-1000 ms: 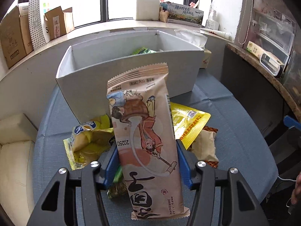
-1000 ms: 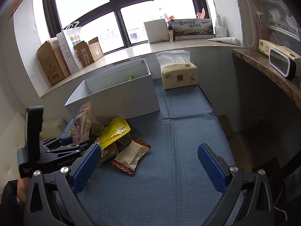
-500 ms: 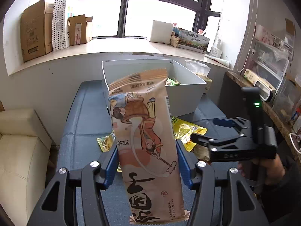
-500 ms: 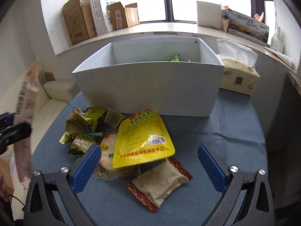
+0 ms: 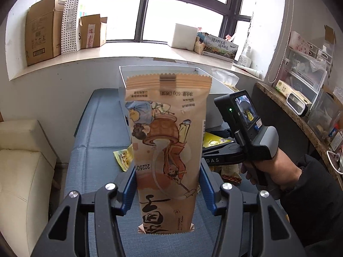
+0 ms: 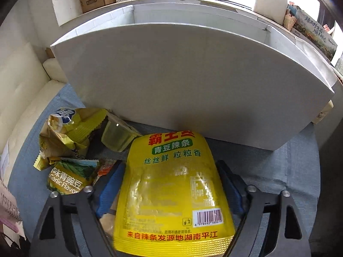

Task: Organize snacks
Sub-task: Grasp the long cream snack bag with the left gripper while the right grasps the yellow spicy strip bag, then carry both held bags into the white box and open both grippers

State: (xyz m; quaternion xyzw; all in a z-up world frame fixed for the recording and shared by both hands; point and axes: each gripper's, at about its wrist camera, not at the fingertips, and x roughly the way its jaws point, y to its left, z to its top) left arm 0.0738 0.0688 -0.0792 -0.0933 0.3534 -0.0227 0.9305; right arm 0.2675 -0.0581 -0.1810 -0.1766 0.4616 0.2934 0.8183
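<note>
Holding a tall tan snack packet (image 5: 167, 150) upright, the left gripper (image 5: 168, 189) has its blue fingers (image 5: 129, 190) pressed on the packet's two long edges, and they have just been closing a little further on it. The packet's serrated top edge stands in front of the white box (image 5: 216, 105), hiding most of the box's near wall in the left wrist view.

The right gripper (image 6: 171, 189) is low over the loose pile, a person's hand (image 5: 276, 171) on its handle. Its fingers (image 6: 109, 188) straddle the yellow pouch (image 6: 171, 190) (printed side up, barcode at the near right corner) and have just been closing; a sliver of gap shows on the right side, on the left the pad sits at the pouch's edge, so no firm grip can be confirmed.

The pouch lies on the blue worktop (image 6: 300, 167), its far edge just short of the box's front wall. Left of it: a clear jelly cup (image 6: 116, 136), a crumpled yellow chip bag (image 6: 68, 132) and a green pea packet (image 6: 66, 180), crowding the left finger. To the right of the pouch the worktop is bare cloth up to the box's corner. A cream cushion (image 5: 23, 169) borders the worktop's left edge.
</note>
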